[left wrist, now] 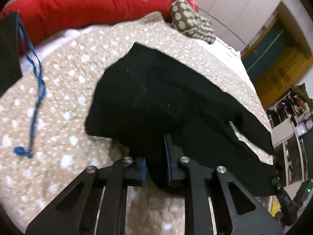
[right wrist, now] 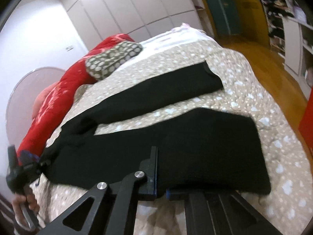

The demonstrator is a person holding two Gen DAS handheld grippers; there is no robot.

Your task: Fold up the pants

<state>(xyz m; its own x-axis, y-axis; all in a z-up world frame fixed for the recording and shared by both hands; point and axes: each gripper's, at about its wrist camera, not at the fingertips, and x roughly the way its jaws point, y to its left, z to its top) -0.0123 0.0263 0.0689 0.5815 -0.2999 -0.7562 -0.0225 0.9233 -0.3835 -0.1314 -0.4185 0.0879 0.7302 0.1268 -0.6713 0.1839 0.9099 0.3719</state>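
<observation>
Black pants (left wrist: pixel 166 98) lie on a beige dotted quilt (left wrist: pixel 58 105), waist end near the left wrist view, legs spread apart in the right wrist view (right wrist: pixel 185 146). My left gripper (left wrist: pixel 155 164) is shut on the waist edge of the pants and lifts it a little. My right gripper (right wrist: pixel 161 176) is shut on the near leg's edge; its right finger is hidden under the cloth. The far leg (right wrist: pixel 156 92) lies flat on the quilt. The left gripper also shows in the right wrist view (right wrist: pixel 21 168), held by a hand.
A red blanket (left wrist: pixel 93 5) and a dotted grey pillow (left wrist: pixel 191 23) lie at the far side of the bed. A blue cord (left wrist: pixel 37 90) hangs at the left. White wardrobes (right wrist: pixel 125 9), wooden floor (right wrist: pixel 264 62) and shelves (right wrist: pixel 289 29) surround the bed.
</observation>
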